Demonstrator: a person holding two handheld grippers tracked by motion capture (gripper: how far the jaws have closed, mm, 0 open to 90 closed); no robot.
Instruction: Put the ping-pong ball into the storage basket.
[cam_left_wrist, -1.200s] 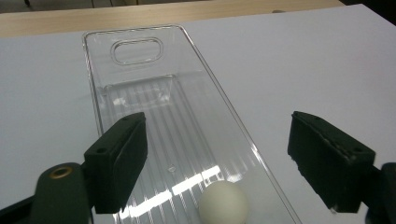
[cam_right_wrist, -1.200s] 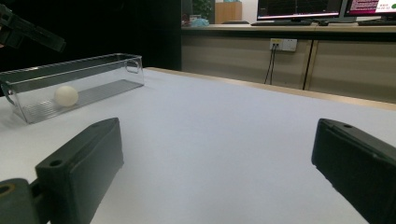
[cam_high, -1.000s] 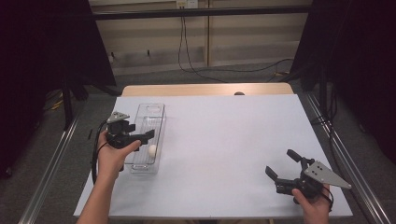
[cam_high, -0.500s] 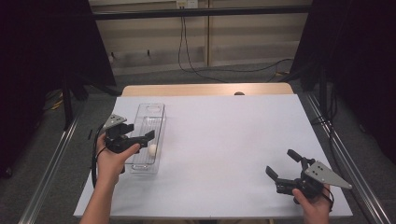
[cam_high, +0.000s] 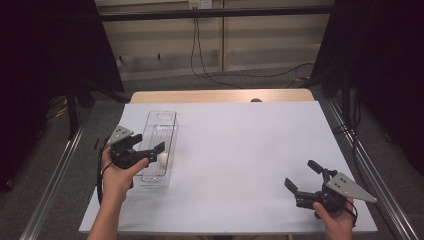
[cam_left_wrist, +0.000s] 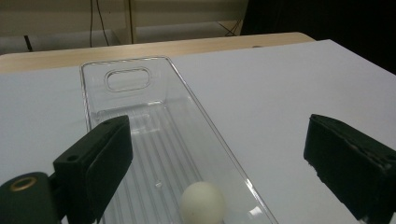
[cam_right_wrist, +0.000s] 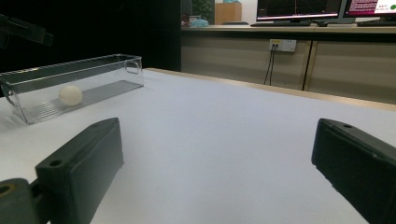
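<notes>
A small white ball (cam_high: 163, 159) lies in a clear plastic tray (cam_high: 161, 122). The ball is round, smooth and a bit creamy in colour. The tray is long and thin, with ribs on its floor and a handle hole at its far end. It stands on the white table (cam_high: 240, 150), on the left side. The ball sits on the tray floor at the near end, close to the right wall.

The left gripper (cam_high: 149, 152) hangs over the near end of the tray. Its 2 jaws have just been opening and now stand wide. The ball lies below and between them, and no jaw touches it.

The right gripper (cam_high: 302, 179) is well apart from the ball, at the near right part of the table. Its 2 jaws stand wide too, with nothing between them.
</notes>
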